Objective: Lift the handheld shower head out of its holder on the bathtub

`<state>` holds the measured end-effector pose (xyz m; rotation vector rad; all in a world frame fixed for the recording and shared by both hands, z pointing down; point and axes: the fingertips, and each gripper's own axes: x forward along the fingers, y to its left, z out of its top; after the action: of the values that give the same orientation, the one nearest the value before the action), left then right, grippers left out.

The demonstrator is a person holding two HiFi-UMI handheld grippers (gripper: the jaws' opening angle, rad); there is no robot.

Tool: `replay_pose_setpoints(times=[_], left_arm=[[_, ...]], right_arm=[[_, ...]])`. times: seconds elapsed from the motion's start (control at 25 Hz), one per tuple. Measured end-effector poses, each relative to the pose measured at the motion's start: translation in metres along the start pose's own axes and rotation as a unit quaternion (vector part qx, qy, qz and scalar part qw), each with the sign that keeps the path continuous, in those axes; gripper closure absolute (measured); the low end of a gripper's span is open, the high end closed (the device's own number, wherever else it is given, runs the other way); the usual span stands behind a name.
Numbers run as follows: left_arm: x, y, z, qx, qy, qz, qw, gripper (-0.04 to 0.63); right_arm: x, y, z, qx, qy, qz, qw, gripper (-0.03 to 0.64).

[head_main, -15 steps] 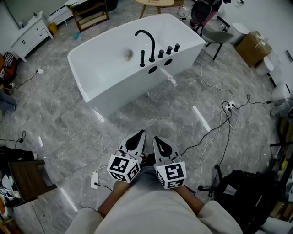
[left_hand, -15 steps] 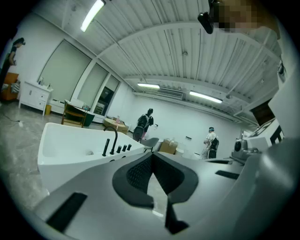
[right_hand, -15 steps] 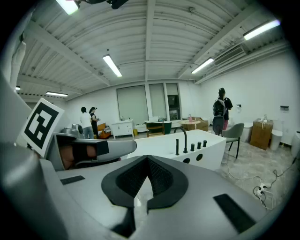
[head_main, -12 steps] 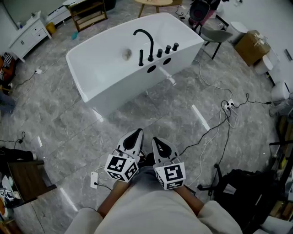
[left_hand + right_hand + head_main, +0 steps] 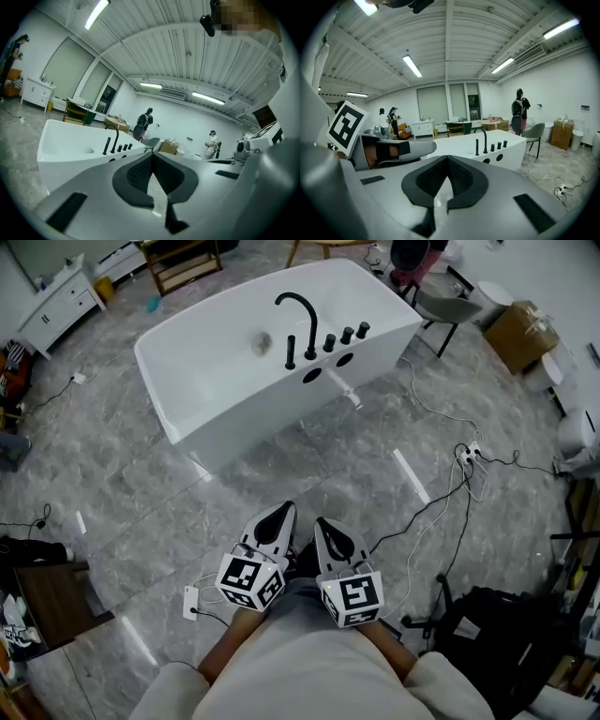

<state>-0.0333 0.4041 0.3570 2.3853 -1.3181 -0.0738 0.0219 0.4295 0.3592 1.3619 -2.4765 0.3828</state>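
Observation:
The white bathtub (image 5: pixel 216 399) stands on the grey floor well ahead of me. On its near rim are a black arched faucet (image 5: pixel 302 317), a slim black upright handheld shower head (image 5: pixel 290 353) in its holder, and three black knobs (image 5: pixel 347 336). My left gripper (image 5: pixel 280 513) and right gripper (image 5: pixel 322 525) hang side by side close to my body, both shut and holding nothing, far short of the tub. The left gripper view shows the shower head (image 5: pixel 106 146) beyond the shut left gripper (image 5: pixel 153 156). In the right gripper view the shower head (image 5: pixel 476 146) stands past the right gripper (image 5: pixel 447 158).
Cables (image 5: pixel 441 507) and a power strip (image 5: pixel 467 457) lie on the floor to the right, and a white plug (image 5: pixel 191 604) at the near left. A grey chair (image 5: pixel 439 306), a cardboard box (image 5: pixel 514 334) and a white cabinet (image 5: pixel 58 302) stand around the tub. People stand in the background (image 5: pixel 520 115).
The head view has shifted slightly, so the tub sits a little higher in the picture. Both grippers stay shut side by side in about the same place.

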Motion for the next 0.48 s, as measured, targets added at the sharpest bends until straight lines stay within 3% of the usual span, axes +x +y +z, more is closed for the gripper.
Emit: replay_pose_setpoints(times=[0.32, 0.48], left_arm=[[0.024, 0.005, 0.015, 0.015, -0.005, 0.009, 0.9998, 0.597], [0.04, 0.004, 0.024, 0.012, -0.01, 0.014, 0.9998, 0.597]], right_arm=[[0.006, -0.019, 0.022, 0.006, -0.026, 0.017, 0.999, 0.598], [0.007, -0.043, 0.033, 0.002, -0.032, -0.001, 0.999, 0.598]])
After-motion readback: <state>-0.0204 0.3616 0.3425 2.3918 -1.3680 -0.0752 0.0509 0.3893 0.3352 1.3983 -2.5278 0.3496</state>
